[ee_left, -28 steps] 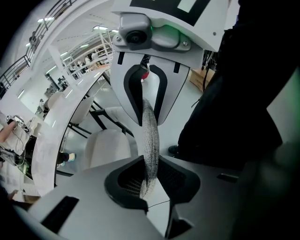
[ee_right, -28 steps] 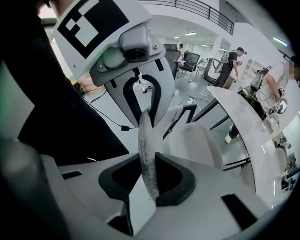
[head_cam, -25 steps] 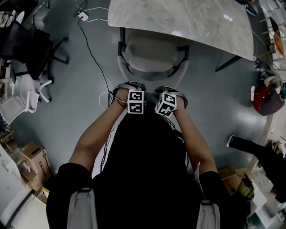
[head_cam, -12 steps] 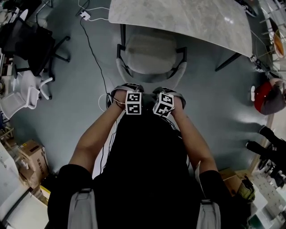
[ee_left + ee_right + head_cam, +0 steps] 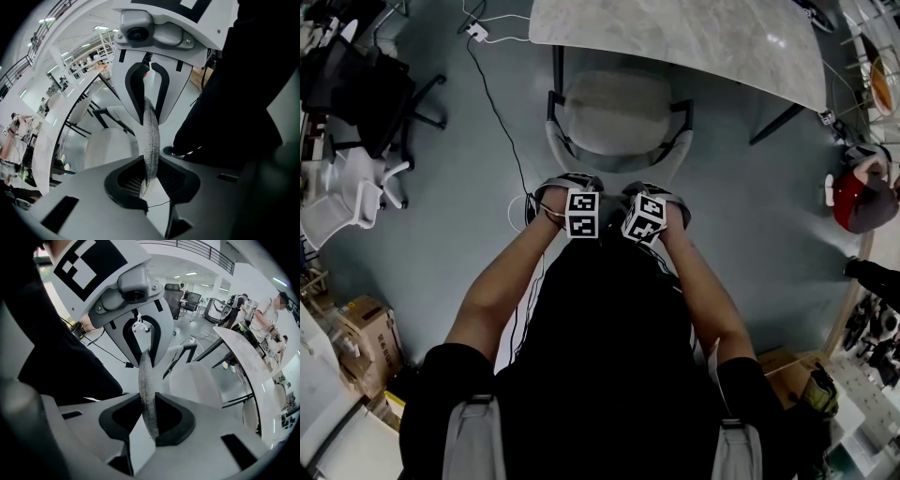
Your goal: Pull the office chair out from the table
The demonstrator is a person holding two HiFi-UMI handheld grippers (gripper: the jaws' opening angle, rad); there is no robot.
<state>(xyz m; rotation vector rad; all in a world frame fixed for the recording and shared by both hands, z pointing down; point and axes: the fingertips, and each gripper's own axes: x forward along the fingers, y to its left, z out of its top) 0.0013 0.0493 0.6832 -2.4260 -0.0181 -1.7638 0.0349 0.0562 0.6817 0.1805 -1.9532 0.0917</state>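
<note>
The chair (image 5: 619,112) has slid slightly farther out from under the worktop (image 5: 694,37); a bystander's leg (image 5: 874,274) has drawn away rightward.

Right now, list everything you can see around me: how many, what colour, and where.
office chair: one, light grey, seat partly under the table
table: one, pale marble top, top of the head view
black office chair: one, black, upper left
white chair: one, white, left edge
cardboard boxes: several, brown, lower left
cable: one, black, on the floor left of the office chair
bystander: one, partly red, right edge
left gripper: one, grey, shut on the office chair's backrest edge
right gripper: one, grey, shut on the same edge
</note>
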